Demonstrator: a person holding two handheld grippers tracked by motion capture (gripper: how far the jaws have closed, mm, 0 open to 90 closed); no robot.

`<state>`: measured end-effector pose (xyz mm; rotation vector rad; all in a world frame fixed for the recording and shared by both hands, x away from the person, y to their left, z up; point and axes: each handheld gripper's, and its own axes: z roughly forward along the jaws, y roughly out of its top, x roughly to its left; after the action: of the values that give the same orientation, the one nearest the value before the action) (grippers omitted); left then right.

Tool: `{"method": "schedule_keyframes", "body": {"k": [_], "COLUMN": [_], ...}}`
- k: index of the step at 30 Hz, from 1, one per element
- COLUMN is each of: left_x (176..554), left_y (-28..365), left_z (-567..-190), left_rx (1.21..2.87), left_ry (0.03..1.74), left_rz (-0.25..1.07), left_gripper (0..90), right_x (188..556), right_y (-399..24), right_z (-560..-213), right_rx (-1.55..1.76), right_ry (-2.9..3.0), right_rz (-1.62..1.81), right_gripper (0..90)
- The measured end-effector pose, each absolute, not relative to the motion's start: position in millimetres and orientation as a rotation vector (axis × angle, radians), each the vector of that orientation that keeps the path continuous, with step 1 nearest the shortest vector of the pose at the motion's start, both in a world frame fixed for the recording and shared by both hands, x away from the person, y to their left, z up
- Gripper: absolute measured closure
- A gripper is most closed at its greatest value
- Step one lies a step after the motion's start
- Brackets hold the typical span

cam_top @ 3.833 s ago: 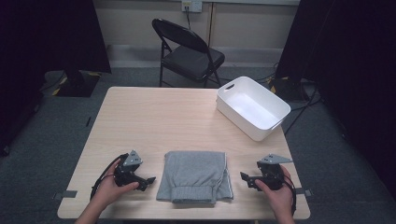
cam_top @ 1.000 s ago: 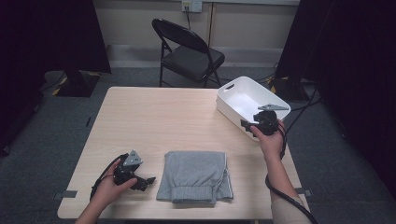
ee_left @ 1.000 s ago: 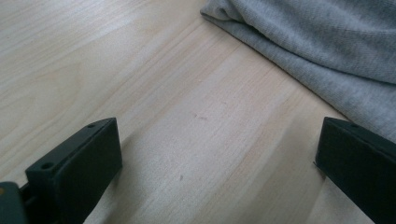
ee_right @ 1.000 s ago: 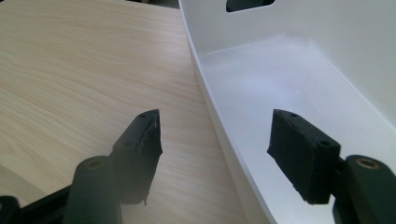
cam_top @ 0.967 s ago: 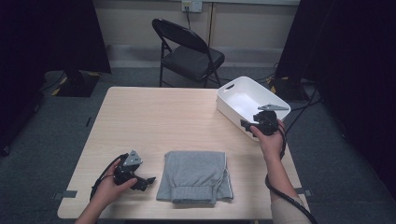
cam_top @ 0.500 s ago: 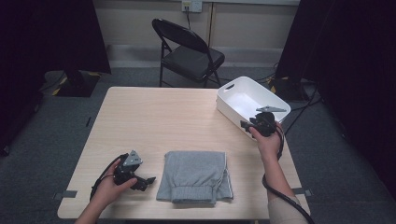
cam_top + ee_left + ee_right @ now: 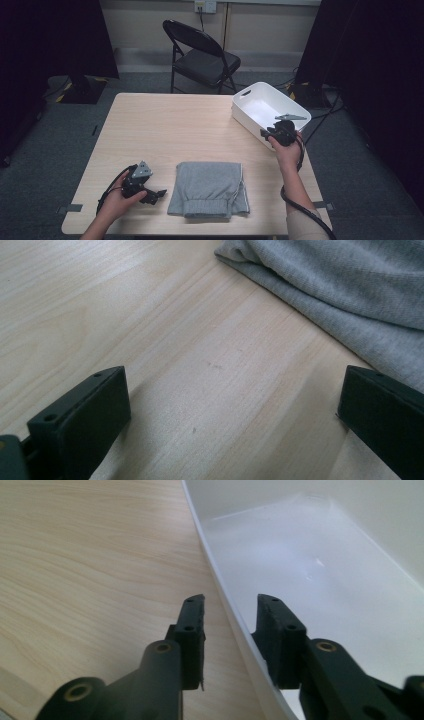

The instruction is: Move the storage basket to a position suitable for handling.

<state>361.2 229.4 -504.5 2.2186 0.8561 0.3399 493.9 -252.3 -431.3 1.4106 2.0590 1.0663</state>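
Basket position: white basket (image 7: 250, 102) stands at the far right corner of the tabletop (image 7: 170, 130); its long axis runs obliquely from far-left to near-right; its near long wall (image 7: 235, 625) stands between the jaws of the right tongs (image 7: 230, 625)
Garment position: folded grey garment (image 7: 210, 187) lies flat at the near edge of the tabletop, well apart from the basket; its waistband faces the person; its long axis runs near to far
Right tongs state: right tongs (image 7: 270, 133) straddle the basket's near wall, one jaw outside and one inside; the jaws have just been closing on the wall; narrow gaps show on both sides of the rim, so contact is not yet confirmed
Left tongs state: left tongs (image 7: 159, 192) rest on the tabletop just beside the garment's left edge (image 7: 320, 315); jaws spread wide; nothing between them
Governing relation: the right hand (image 7: 287, 155) is at the basket; the left is nearer the garment; judged next move is a pull on the basket toward the garment
Markings: no brand, label or writing legible
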Motion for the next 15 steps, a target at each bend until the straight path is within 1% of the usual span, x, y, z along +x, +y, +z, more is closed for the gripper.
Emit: {"method": "schedule_keyframes", "body": {"k": [1,4,9,13,15], "left_x": [361,361,361,361,361], "left_y": [229,229,230,229,229], "left_z": [-504,-504,-504,-504,-504], "left_rx": [2.219,2.219,2.22,2.219,2.219], "left_ry": [0.856,0.856,0.855,0.856,0.856], "left_rz": [0.34,0.34,0.34,0.34,0.34], "left_gripper": [0.0,0.0,0.0,0.0,0.0], "right_x": [494,494,492,490,490], "right_y": [-252,-252,-247,-235,-232], "right_z": [-431,-434,-434,-433,-432], "right_rx": [1.411,1.421,1.406,1.328,1.323], "right_ry": [2.059,2.067,2.099,2.152,2.158], "right_rz": [1.066,1.052,1.049,1.021,1.015], "right_gripper": [68.0,77.3,81.2,84.1,84.2]}}
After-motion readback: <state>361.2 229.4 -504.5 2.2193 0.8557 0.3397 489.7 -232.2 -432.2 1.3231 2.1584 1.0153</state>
